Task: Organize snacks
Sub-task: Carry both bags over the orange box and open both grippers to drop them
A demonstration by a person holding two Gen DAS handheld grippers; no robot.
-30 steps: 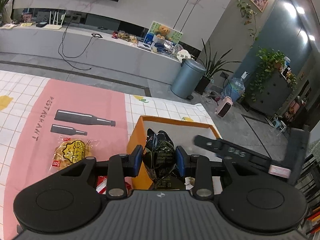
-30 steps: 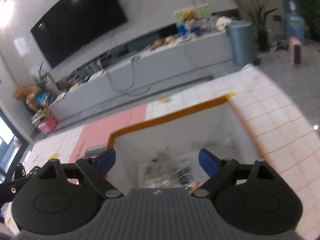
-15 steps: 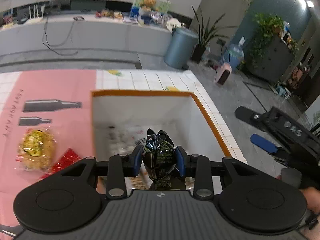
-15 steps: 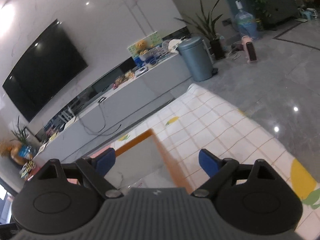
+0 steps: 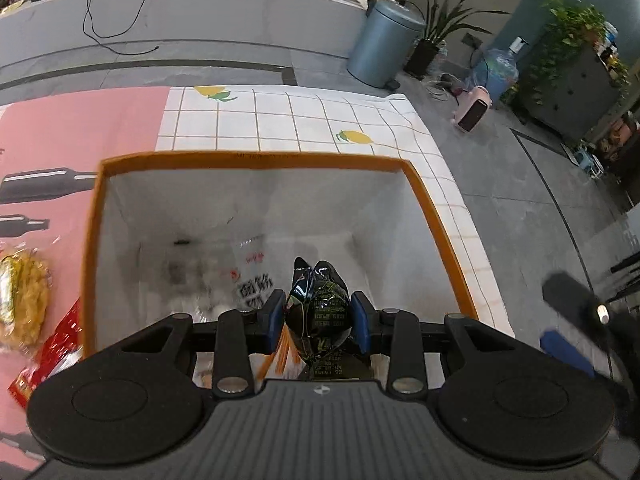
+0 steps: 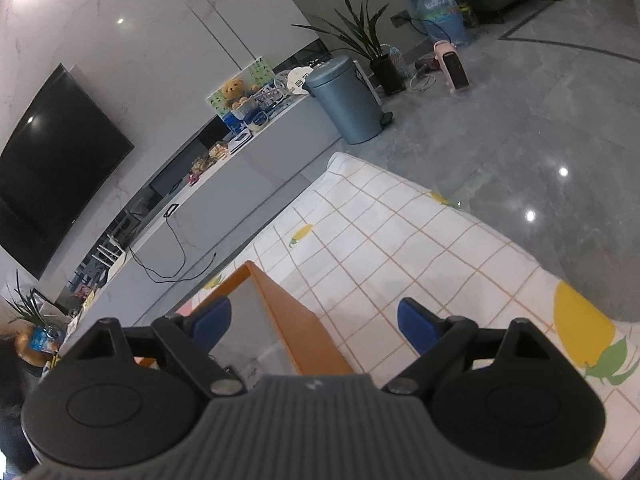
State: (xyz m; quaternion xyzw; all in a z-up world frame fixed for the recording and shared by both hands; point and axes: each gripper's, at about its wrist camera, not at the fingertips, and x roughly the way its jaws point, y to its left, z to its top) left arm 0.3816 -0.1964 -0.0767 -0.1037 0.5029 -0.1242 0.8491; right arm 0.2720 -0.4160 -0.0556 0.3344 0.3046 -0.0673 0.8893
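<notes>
The left gripper (image 5: 319, 322) pinches a shiny black foil snack packet (image 5: 320, 312) between its blue fingers (image 5: 273, 321), above the inside of the orange-rimmed white box (image 5: 256, 157) on the tabletop (image 5: 360, 112). The right gripper (image 6: 314, 320) has its fingers spread, empty, beside the box's corner.

Box (image 5: 256, 158) on table (image 5: 360, 120), snack packets (image 5: 24, 304) left of it

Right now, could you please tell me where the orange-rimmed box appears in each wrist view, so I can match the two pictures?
Left wrist: the orange-rimmed box fills the centre, open top toward the camera.
Right wrist: only one corner of it shows, lower centre-left between the jaws.
Shared landmark: the grey-blue pedal bin on the floor.
</notes>
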